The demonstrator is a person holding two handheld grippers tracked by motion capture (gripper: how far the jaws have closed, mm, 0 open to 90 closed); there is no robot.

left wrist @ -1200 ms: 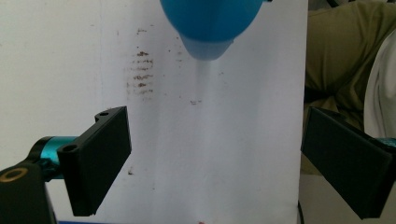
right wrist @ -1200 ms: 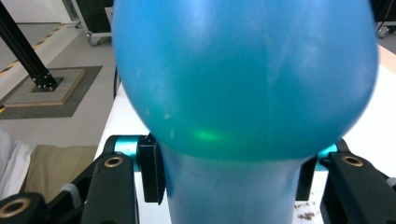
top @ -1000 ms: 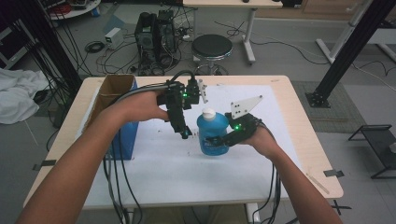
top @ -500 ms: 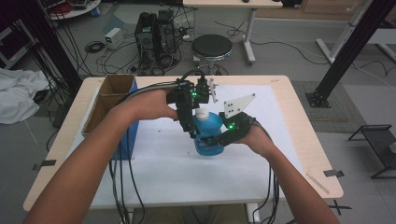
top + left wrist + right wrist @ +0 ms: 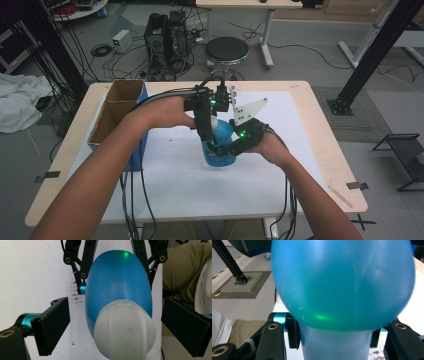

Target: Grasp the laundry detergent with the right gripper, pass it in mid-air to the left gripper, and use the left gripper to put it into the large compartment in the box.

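1. Right gripper (image 5: 225, 150) – jaws clamped on the blue bottle (image 5: 220, 145), low on its body, bottle tilted.
2. Left gripper (image 5: 206, 132) – jaws spread wide either side of the bottle's white cap (image 5: 125, 331), not touching.
3. Cardboard box (image 5: 117, 112) well off beyond the left gripper.

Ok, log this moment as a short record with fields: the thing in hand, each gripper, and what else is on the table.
thing in hand: blue bottle with a white cap, above the white sheet
right gripper: shut on the bottle's body, gripping it from the side
left gripper: above the bottle, jaws open, one on each side of the cap, neither touching it
cap: still on the bottle
other: open cardboard box at the table's left edge
table: light wood
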